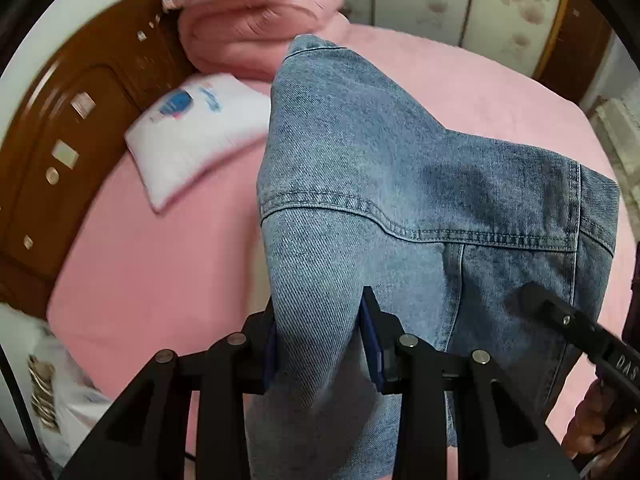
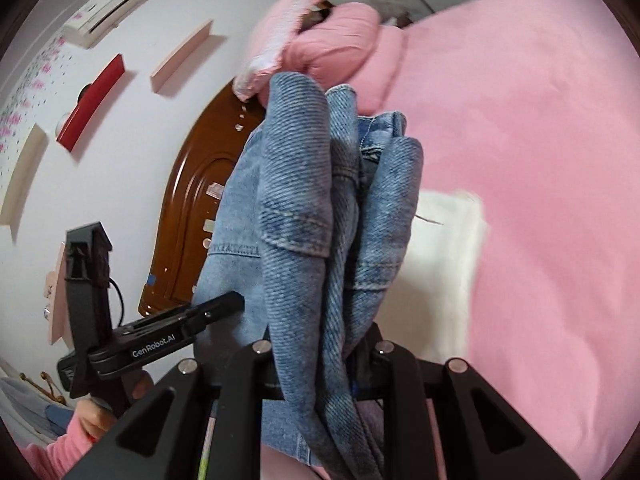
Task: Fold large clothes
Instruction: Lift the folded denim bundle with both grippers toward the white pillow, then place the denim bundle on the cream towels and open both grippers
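A blue denim jacket (image 1: 400, 184) hangs in the air above a pink bed (image 1: 160, 272), stretched between both grippers. My left gripper (image 1: 320, 344) is shut on a thick fold of the denim near its seam. My right gripper (image 2: 320, 360) is shut on a bunched wad of the same denim jacket (image 2: 312, 200), which rises in folds in front of its camera. The right gripper's finger (image 1: 560, 316) shows at the jacket's right edge in the left wrist view. In the right wrist view the left gripper's body (image 2: 160, 344) reaches in from the left.
A white pillow (image 1: 192, 136) and a folded pink quilt (image 1: 256, 32) lie at the head of the bed by a brown wooden headboard (image 1: 60, 152). A white cloth (image 2: 440, 264) lies on the pink sheet (image 2: 540, 160). Wall shelves (image 2: 92, 100) hang above. A hand (image 2: 92, 420) shows lower left.
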`<control>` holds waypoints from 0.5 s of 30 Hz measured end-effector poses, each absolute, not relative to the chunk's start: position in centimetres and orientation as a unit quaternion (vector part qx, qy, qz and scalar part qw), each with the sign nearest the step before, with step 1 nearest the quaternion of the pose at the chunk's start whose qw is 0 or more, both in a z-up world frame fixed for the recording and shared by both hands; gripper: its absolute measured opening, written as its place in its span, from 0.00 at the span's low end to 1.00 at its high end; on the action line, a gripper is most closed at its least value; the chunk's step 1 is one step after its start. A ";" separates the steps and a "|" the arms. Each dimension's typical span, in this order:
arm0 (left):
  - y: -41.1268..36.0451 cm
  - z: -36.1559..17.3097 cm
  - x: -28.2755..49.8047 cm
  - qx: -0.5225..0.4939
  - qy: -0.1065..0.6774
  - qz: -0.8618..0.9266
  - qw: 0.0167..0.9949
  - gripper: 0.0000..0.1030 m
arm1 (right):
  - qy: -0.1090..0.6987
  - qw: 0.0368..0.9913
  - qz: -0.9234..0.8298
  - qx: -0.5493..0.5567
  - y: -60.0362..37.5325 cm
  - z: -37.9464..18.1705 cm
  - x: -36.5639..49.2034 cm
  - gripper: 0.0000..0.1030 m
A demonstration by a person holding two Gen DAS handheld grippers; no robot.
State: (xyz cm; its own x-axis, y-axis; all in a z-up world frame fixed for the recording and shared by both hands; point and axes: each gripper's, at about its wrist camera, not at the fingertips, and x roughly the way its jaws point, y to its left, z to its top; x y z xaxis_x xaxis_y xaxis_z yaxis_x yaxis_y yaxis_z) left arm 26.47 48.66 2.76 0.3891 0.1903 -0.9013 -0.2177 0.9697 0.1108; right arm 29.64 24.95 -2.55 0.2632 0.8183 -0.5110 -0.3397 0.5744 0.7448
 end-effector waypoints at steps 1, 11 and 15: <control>49.3 2.5 27.2 -0.011 0.536 0.126 0.835 0.33 | 0.460 0.762 0.388 0.238 26.5 -2.6 30.3 0.16; 57.9 -17.3 36.4 -0.009 0.614 0.171 0.771 0.33 | 0.581 0.762 0.266 0.104 35.4 -20.8 38.2 0.36; 60.1 -18.7 36.6 -0.050 0.575 0.191 0.794 0.45 | 0.535 0.799 0.265 0.067 36.8 -21.9 37.7 0.57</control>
